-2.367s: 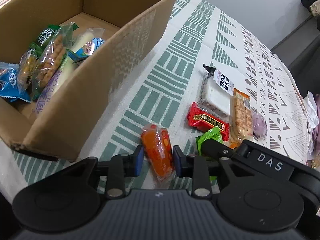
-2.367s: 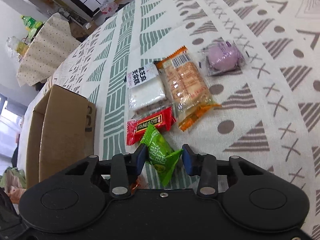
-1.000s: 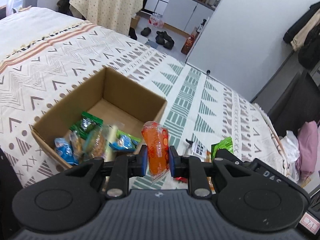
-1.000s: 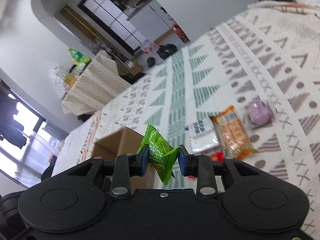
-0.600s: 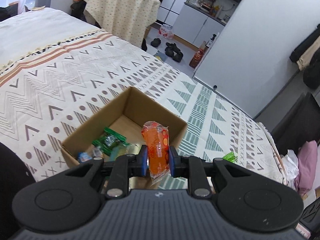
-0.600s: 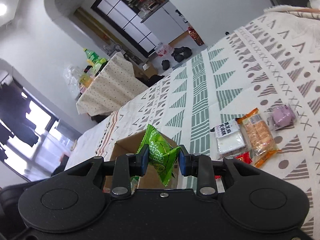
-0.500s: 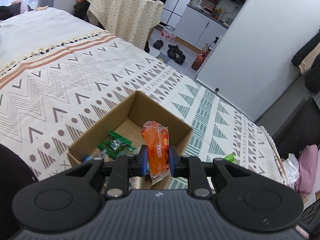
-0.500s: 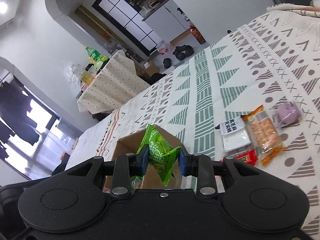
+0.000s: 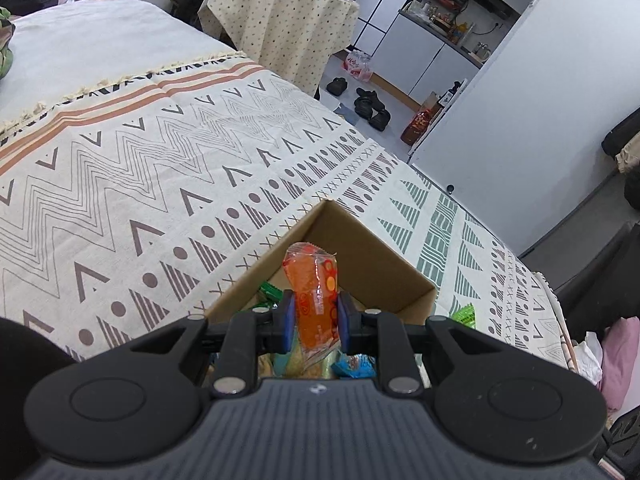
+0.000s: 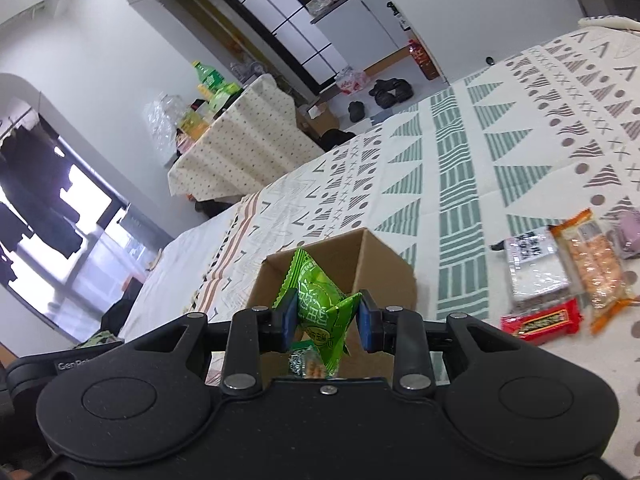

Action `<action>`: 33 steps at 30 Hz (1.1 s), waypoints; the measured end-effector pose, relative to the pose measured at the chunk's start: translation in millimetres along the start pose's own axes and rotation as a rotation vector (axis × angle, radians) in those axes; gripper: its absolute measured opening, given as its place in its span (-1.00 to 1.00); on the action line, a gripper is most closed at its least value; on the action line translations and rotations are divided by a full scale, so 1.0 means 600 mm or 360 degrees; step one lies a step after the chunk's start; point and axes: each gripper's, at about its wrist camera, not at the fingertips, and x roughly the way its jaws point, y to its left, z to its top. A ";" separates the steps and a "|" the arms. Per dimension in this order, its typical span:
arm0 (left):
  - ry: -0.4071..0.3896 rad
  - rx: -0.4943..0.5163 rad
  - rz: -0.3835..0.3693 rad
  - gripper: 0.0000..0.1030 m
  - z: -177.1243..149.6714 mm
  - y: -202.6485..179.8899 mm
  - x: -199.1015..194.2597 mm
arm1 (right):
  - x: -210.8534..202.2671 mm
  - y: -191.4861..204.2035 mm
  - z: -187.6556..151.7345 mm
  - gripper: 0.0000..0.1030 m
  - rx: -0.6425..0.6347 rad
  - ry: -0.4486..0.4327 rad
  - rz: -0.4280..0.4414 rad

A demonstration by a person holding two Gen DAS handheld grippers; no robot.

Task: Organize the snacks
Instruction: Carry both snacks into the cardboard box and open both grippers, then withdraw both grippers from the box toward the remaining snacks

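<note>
My left gripper (image 9: 316,320) is shut on an orange snack packet (image 9: 314,292), held upright over the open cardboard box (image 9: 372,268). Several wrapped snacks lie in the box under the packet. My right gripper (image 10: 328,318) is shut on a green snack packet (image 10: 320,304), also in front of and above the cardboard box (image 10: 384,264). Still on the patterned cloth at the right lie a red packet (image 10: 542,320), a white packet (image 10: 534,268), an orange cracker packet (image 10: 596,264) and a purple one (image 10: 630,232). The green packet's tip (image 9: 464,316) shows in the left wrist view.
The box stands on a bed or table covered with a patterned cloth (image 9: 160,184). Beyond it are a small table with a dotted cloth (image 9: 280,20), shoes on the floor (image 9: 368,104) and a white wall (image 9: 520,100). Pink fabric (image 9: 618,356) lies at the right edge.
Both grippers have moved sideways toward the box with their packets. The box now sits centred right behind each gripper's fingers, and the loose snacks have slid to the right edge of the right view.
</note>
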 end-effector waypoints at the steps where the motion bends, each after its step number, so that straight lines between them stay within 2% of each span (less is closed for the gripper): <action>1: 0.0005 -0.0003 -0.0002 -0.60 0.002 0.003 0.004 | 0.005 0.005 -0.001 -0.42 -0.0013 0.0006 0.0000; 9: 0.0057 0.0024 -0.0022 -0.60 0.022 0.001 0.032 | 0.042 0.029 -0.002 -0.40 -0.0045 0.0028 0.0011; 14: 0.0061 0.0058 -0.0042 -0.59 0.027 -0.014 0.041 | 0.046 0.025 0.005 -0.09 -0.0018 0.0028 0.0013; 18: 0.0076 0.0069 -0.0027 -0.58 0.027 -0.022 0.049 | 0.041 0.013 0.006 -0.08 0.0024 0.0026 -0.0012; 21: 0.0073 0.0096 -0.0007 -0.42 0.027 -0.031 0.048 | 0.033 0.005 0.005 -0.06 0.0043 0.0040 -0.0045; 23: 0.0075 0.0099 0.0011 -0.18 0.026 -0.035 0.048 | 0.027 0.002 0.006 0.02 0.0049 0.0050 -0.0067; 26: 0.0059 0.0105 0.0047 0.06 0.023 -0.040 0.042 | 0.016 -0.002 0.011 0.09 0.0044 0.0063 -0.0113; 33: 0.0057 0.0172 0.0105 0.38 0.005 -0.058 0.033 | -0.012 -0.027 0.017 0.15 0.0057 0.0098 -0.0190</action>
